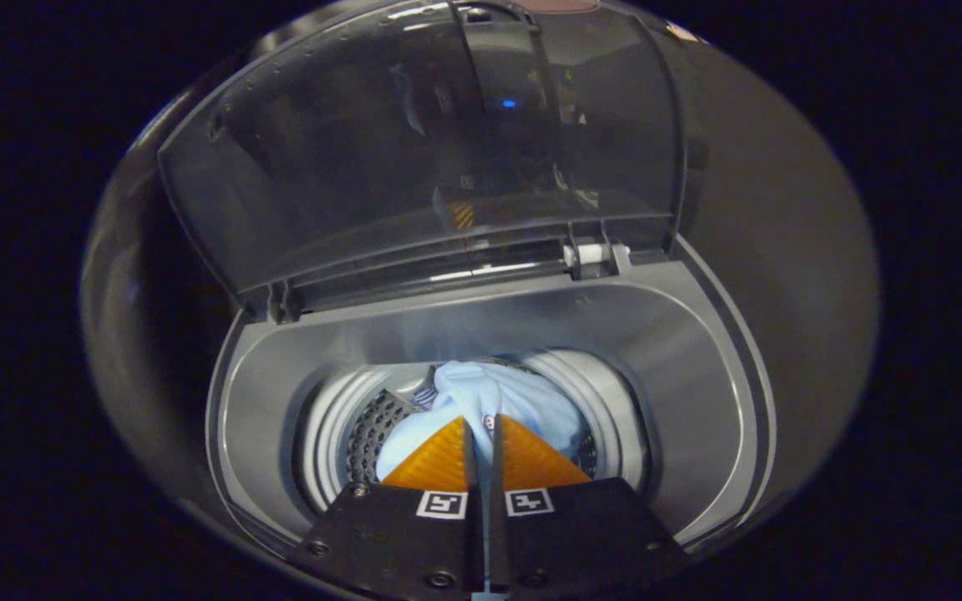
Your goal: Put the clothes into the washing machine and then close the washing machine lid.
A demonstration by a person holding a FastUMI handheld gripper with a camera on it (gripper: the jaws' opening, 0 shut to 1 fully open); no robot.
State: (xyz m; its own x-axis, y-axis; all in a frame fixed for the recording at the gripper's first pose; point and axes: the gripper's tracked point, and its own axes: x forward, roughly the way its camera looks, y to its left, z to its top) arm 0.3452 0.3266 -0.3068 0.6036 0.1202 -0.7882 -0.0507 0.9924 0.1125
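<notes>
Tool (481, 427) gripping pale blue garment (493, 401) over drum (347, 426), grey washing machine (698, 351), lid (414, 142) raised

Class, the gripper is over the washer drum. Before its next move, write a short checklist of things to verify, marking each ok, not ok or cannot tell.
1. Lid raised and out of the way: ok.
2. Shirt over the drum opening, not the washer's grey rim: ok.
3. Gripper fingers nearly together, pinching a fold of the shirt: ok.
4. Whole shirt inside the drum: cannot tell, the fingers hide its near part.
5. Shirt released: not ok.
6. Lid shut: not ok, not yet due.
</notes>
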